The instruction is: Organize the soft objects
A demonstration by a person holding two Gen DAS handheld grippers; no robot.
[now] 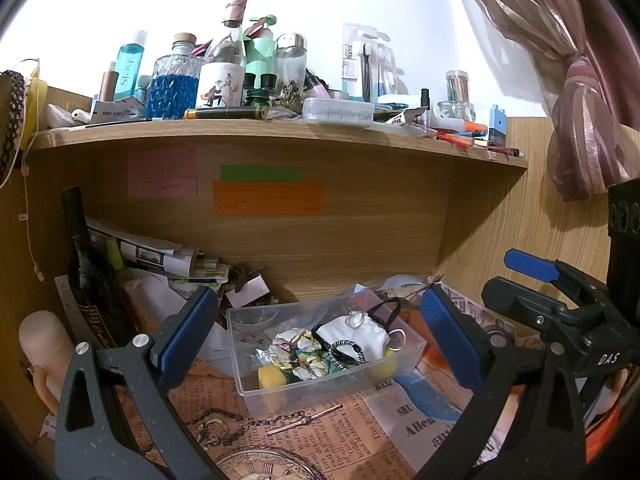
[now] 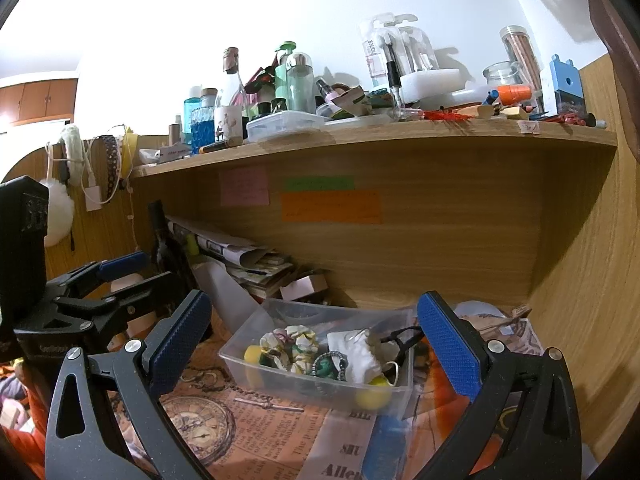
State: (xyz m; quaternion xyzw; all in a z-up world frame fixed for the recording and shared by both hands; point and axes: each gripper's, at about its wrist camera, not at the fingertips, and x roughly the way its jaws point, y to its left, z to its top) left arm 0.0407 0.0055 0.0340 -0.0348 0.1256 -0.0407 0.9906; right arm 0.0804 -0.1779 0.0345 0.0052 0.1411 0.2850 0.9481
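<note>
Grippers left (image 1: 320, 344) and right (image 2: 316, 352) gape empty before clear plastic bin (image 1: 280, 390) of crumpled scrunchies (image 1: 300, 354).

A floral scrunchie (image 1: 298, 354) and white pouch (image 1: 356, 334) lie touching inside the clear bin (image 1: 256, 376).

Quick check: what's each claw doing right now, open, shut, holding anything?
Left claw: open, holding nothing, fingers either side of the clear plastic bin.
Right claw: open, holding nothing, facing the same bin.

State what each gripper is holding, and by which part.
Nothing is held. The left gripper and right gripper are both open and empty, with the clear box of soft things in view between their fingers.
</note>
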